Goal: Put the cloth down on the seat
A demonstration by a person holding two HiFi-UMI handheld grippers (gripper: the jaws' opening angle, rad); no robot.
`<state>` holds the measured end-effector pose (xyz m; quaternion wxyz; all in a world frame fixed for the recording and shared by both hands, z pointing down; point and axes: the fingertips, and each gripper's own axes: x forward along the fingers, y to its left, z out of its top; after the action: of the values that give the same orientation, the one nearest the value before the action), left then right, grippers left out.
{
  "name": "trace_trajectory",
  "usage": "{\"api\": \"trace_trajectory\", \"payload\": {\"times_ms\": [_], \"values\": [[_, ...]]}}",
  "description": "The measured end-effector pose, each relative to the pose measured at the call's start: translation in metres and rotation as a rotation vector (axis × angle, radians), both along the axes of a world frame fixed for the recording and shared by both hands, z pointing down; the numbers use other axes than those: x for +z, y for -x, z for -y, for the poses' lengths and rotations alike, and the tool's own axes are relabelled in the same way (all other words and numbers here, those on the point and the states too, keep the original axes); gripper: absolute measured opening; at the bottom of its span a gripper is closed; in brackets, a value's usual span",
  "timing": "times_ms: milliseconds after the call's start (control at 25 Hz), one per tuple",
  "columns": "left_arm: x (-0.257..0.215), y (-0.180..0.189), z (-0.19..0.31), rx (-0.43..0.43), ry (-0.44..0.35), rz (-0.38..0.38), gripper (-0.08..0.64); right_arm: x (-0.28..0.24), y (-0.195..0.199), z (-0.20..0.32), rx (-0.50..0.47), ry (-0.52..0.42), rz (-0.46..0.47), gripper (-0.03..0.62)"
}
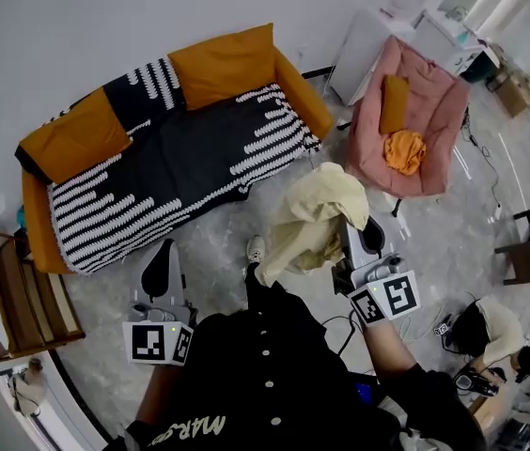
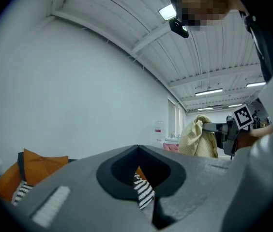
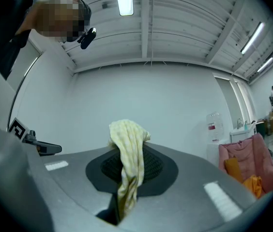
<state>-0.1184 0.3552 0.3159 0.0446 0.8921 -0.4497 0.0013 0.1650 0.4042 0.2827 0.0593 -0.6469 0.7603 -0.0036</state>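
While the right gripper has its jaws pinched on it, the pale yellow cloth stands up out of the gap between the pads and spills down over their front edge. Seen from the head view it hangs as a loose, crumpled bundle ahead of that gripper and a little toward the left gripper, off the floor. The left gripper's jaws are pressed together with nothing in them; only a sliver of striped fabric well beyond shows through the slit between them. Straight ahead of both grippers sits the sofa, with orange cushions and a black cover striped in white, well apart from the cloth. Ahead and off to the right of the right gripper is a pink armchair holding an orange cushion and a crumpled orange rag. Pale letters on the person's black top begin "MAR"; the rest runs out of sight. A red and white label on the wall past the right gripper is too small to read
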Motion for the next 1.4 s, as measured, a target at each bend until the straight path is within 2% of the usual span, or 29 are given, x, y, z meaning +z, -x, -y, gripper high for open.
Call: {"api": "trace_trajectory", "payload": {"times_ms": [320, 880, 1160, 1400], "values": [[-0.014, -0.020, 0.071, -0.035, -0.022, -0.010, 0.000, -0.016, -0.018, 0.076, -0.043, -0.026, -0.018, 0.049], [-0.024, -0.064, 0.189, -0.095, -0.026, -0.003, 0.000, -0.015, -0.065, 0.211, -0.097, -0.010, 0.007, 0.049], [-0.016, -0.061, 0.231, -0.175, -0.004, -0.001, 0.000, -0.014, -0.067, 0.279, -0.164, -0.010, 0.010, 0.049], [-0.012, -0.056, 0.243, -0.243, 0.017, -0.009, 0.000, -0.014, -0.063, 0.317, -0.221, -0.005, 0.017, 0.049]]}}
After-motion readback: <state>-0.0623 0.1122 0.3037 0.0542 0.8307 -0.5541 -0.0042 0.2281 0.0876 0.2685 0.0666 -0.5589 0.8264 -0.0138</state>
